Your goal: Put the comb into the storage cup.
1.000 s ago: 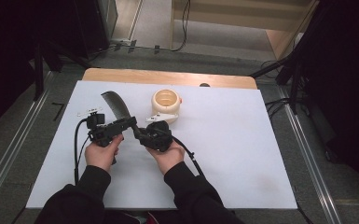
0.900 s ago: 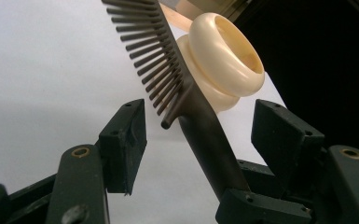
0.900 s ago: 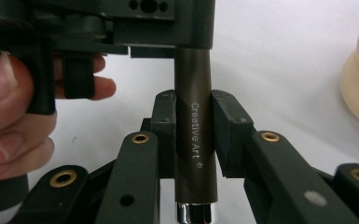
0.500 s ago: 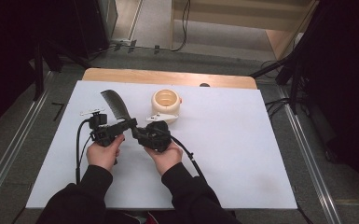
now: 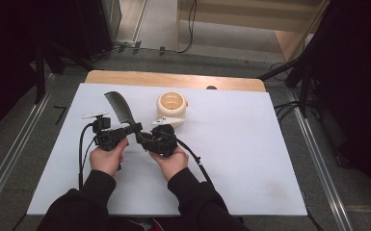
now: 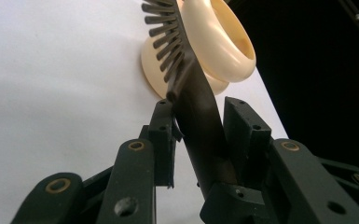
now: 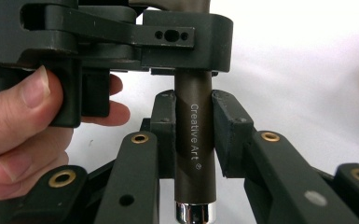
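Note:
A dark comb (image 5: pixel 118 107) with a toothed head and a round handle printed "Creative Art" (image 7: pixel 193 140) is held over the white table cover (image 5: pixel 250 144). In the high view my left gripper (image 5: pixel 134 130) reaches in from the left. Its jaws have just been closing, and its own view shows the left gripper (image 6: pixel 198 112) with both pads against the comb's handle (image 6: pixel 200 135). My right gripper (image 7: pixel 193 112) is shut on the same handle lower down, near its chrome end (image 7: pixel 193 214). Just behind the comb stands a cream round pot (image 5: pixel 172 107).
A strip of bare wood (image 5: pixel 173 79) runs along the far edge of the table. Dark floor with metal rails (image 5: pixel 9 163) lies on both sides. The right gripper's cable (image 5: pixel 197 163) trails over the cover toward the front.
The left gripper's jaws have come together on the comb's handle. Both hands and the comb have stayed where they were.

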